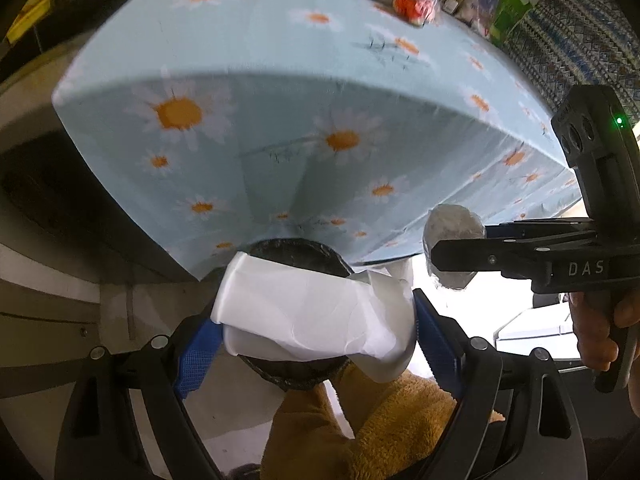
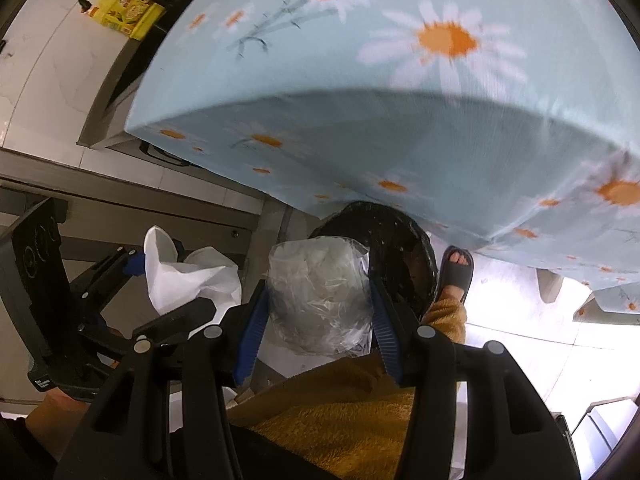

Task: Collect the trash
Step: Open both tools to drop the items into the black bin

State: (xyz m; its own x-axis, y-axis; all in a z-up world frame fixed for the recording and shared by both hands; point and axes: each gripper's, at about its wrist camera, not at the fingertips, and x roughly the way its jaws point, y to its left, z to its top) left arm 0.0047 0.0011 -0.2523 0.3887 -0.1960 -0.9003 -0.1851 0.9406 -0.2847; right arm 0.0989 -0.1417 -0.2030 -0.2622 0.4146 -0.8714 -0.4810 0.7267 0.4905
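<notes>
Below the hanging edge of the table, which is draped in a pale blue daisy-print cloth, your two grippers hover over a bin lined with a black bag. Your left gripper is clamped on a crumpled white paper bag; the blue pads press it from both sides, and the paper bulges out between and past them. In the left wrist view the bag lies right across the dark round mouth of the bin, covering most of it, with the rim showing above and below the paper. Your right gripper is closed on a wad of clear plastic wrap with something white bundled inside; the wad fills the gap between the blue pads and sticks out ahead of them. In the right wrist view that wad sits just in front of the bin's opening, overlapping its left rim. From the left wrist camera you see the right gripper coming in from the right, its wad held beside the white bag and slightly apart from it. From the right wrist camera the left gripper and its white bag are to the left of the wad. Your sandalled foot stands on the floor just beside the bin, and your orange fleece trousers fill the foreground. More clutter lies at the far end of the table, too blurred to name.
</notes>
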